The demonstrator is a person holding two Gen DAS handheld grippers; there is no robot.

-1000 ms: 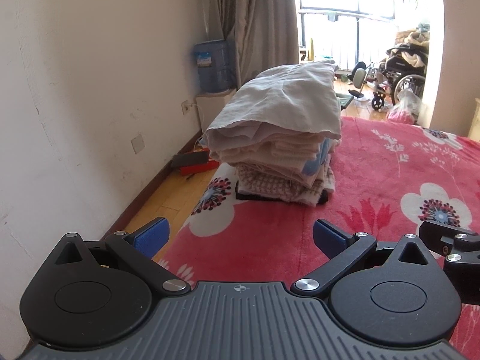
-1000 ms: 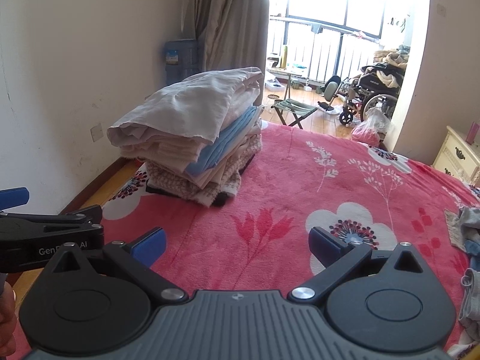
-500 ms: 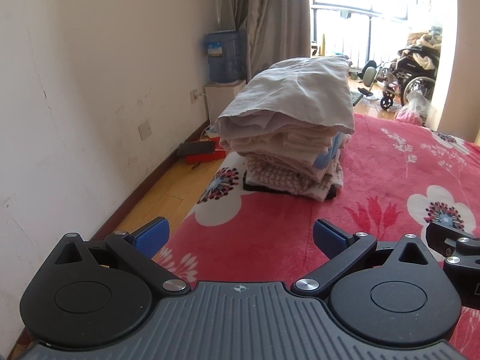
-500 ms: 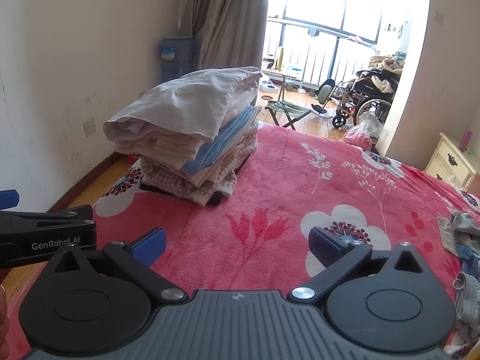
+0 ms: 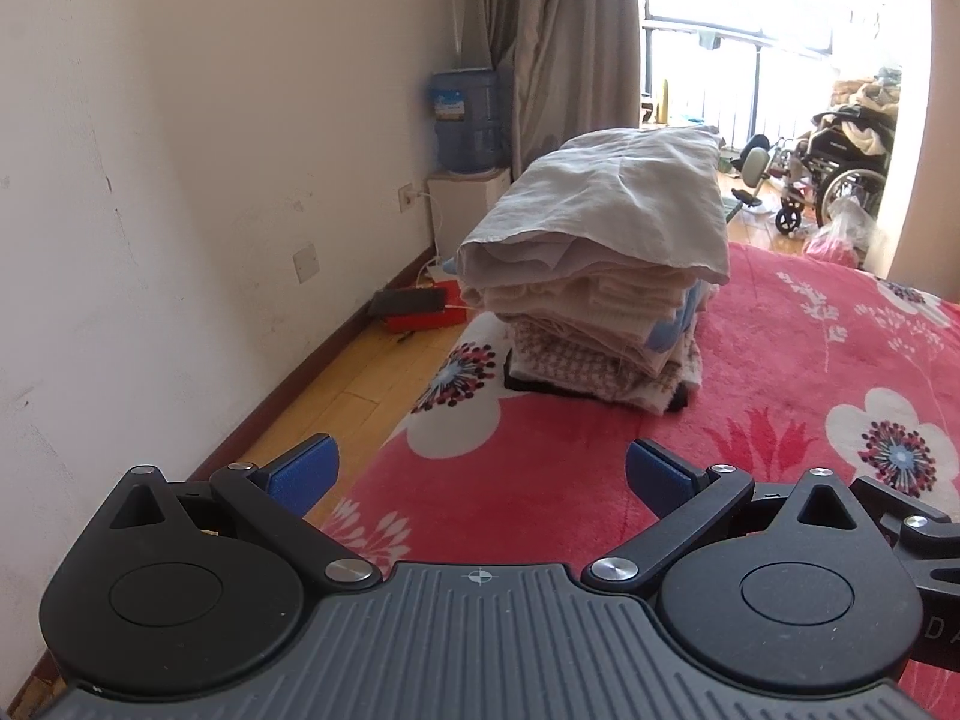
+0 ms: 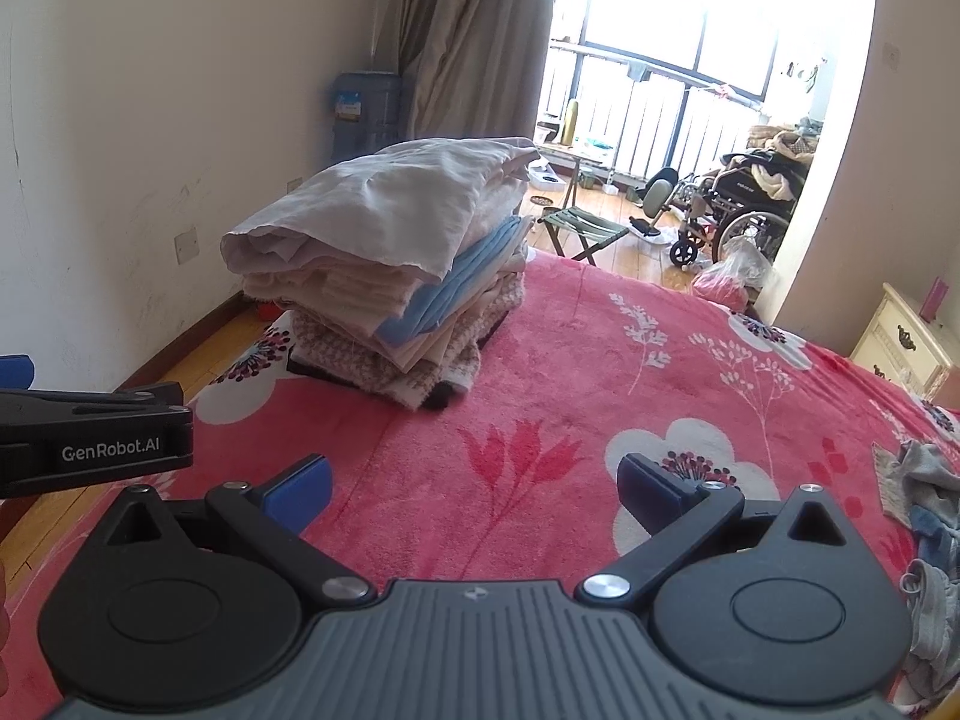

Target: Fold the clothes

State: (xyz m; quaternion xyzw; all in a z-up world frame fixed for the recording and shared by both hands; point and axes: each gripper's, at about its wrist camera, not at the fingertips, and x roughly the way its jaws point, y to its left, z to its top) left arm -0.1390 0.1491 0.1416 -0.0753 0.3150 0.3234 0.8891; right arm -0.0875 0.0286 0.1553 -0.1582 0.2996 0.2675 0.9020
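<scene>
A stack of folded clothes (image 5: 594, 282) (image 6: 390, 264) sits on the far left part of a red flowered bed cover (image 5: 780, 384) (image 6: 600, 396), a pale grey garment on top. My left gripper (image 5: 480, 471) is open and holds nothing, a stretch short of the stack. Likewise open and holding nothing, my right gripper (image 6: 474, 486) hovers over the cover. Unfolded clothes (image 6: 924, 498) lie in a heap at the right edge of the right wrist view. The left gripper's side shows at the left of that view.
A white wall runs along the left, with a strip of wooden floor (image 5: 336, 402) between it and the bed. A water bottle (image 5: 465, 120) on a dispenser stands by the curtain. A wheelchair (image 6: 738, 204), a folding stool (image 6: 576, 228) and a white nightstand (image 6: 900, 342) lie beyond the bed.
Both grippers have drawn back and risen slightly, so the stack looks farther away and more of the room shows. Both stay open.
</scene>
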